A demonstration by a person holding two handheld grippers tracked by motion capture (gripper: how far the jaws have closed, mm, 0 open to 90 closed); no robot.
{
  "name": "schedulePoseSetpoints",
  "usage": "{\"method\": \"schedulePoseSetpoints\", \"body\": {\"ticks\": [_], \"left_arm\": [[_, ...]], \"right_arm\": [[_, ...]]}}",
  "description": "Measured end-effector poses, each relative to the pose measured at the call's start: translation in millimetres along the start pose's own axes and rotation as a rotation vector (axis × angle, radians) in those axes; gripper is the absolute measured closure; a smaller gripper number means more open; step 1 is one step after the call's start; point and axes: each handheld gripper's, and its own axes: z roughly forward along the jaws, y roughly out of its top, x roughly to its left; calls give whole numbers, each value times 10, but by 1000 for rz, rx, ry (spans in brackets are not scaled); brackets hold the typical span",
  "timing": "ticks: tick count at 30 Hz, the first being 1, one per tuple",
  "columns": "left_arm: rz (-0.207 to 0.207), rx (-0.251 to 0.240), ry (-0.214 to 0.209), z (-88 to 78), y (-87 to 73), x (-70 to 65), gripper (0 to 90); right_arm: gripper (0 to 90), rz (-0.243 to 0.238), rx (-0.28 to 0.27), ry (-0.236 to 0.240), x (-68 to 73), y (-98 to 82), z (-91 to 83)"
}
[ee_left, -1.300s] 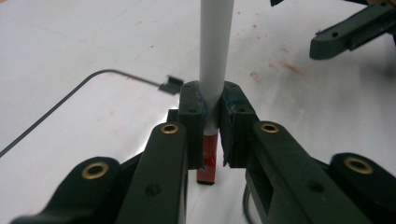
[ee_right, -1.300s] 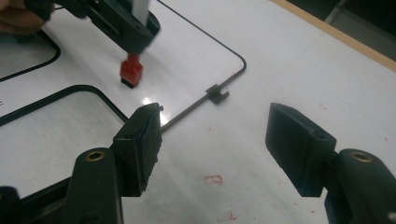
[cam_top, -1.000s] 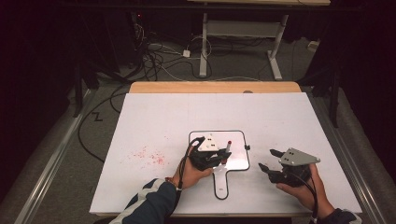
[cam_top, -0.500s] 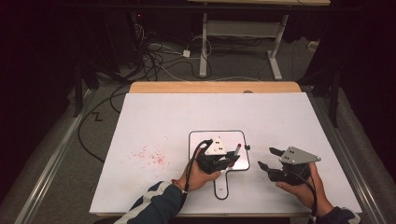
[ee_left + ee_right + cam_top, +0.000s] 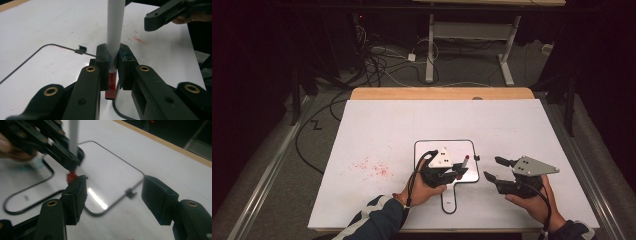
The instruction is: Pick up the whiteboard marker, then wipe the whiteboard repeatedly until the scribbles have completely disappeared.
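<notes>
A small whiteboard [image 5: 459, 149] with a black rim and a handle lies flat on the white table. My left gripper [image 5: 460, 170] hovers over its right half, shut on a marker [image 5: 465, 161] with a white barrel [image 5: 115, 32] and a red end [image 5: 111, 88]. In the left gripper view the jaws clamp the barrel just above the red end. The red end points down at the whiteboard [image 5: 110, 167] in the right gripper view, beside the left gripper [image 5: 72, 157]. My right gripper [image 5: 492, 168] is open just right of the board, its jaws [image 5: 115, 192] wide apart and empty.
Red smudges [image 5: 373, 168] stain the table left of the whiteboard. A small black clip [image 5: 130, 192] sits on the board's rim. The table's wooden far edge [image 5: 442, 93] lies beyond; cables and a desk frame are on the floor behind.
My left gripper has shifted a little to the right over the whiteboard, carrying the marker toward the right gripper. The right gripper has barely moved.
</notes>
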Motion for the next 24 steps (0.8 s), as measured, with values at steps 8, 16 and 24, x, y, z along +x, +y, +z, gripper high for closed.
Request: {"method": "schedulePoseSetpoints", "body": {"ticks": [8,16,24], "left_arm": [[21,-17,-47,-8,45,-136,785],[52,-21,-74,7,60,-260,784],[74,-34,-93,58,84,-363,783]], "right_arm": [[452,14,-103,116,198,232,-80],[476,15,-109,163,320,303,-33],[742,41,-113,189,342,246,-3]]}}
